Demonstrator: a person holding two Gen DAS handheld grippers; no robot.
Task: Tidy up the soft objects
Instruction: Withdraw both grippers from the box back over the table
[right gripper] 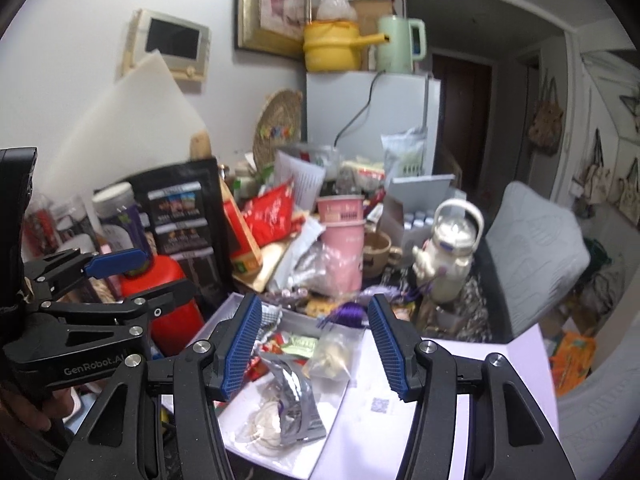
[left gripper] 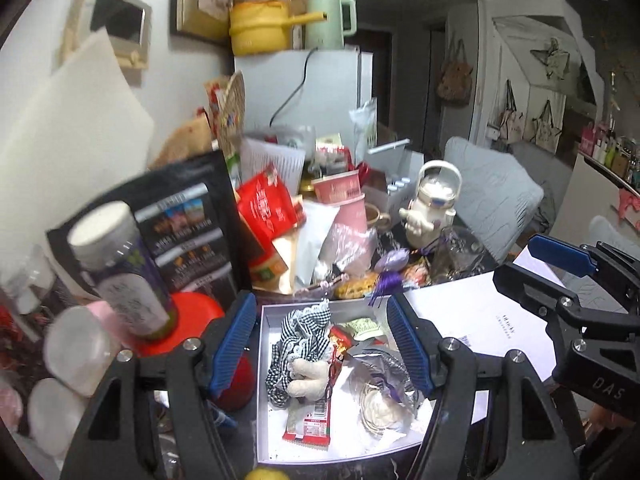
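A shallow white box (left gripper: 266, 420) sits on the cluttered table. In it lie a black-and-white checked cloth (left gripper: 298, 338), a small cream plush toy (left gripper: 308, 378), a red snack wrapper (left gripper: 310, 424) and a crumpled silver packet (left gripper: 378, 364). My left gripper (left gripper: 322, 346) is open and empty, with the cloth and toy between its fingers below. My right gripper (right gripper: 314, 346) is open and empty over the same box (right gripper: 240, 438), above the silver packet (right gripper: 296, 402). Each gripper shows in the other's view, the right one (left gripper: 560, 276) beside the box, the left one (right gripper: 108, 276) to the left.
A red bottle (right gripper: 166, 304), a purple-labelled jar (left gripper: 124, 272) and a black pouch (left gripper: 188, 228) stand left of the box. Pink cups (right gripper: 344, 236), a white teapot-like figure (left gripper: 434, 208), red snack bags (left gripper: 266, 204) and purple tassels (left gripper: 386, 278) crowd behind it. The box lid (right gripper: 440, 408) lies to the right.
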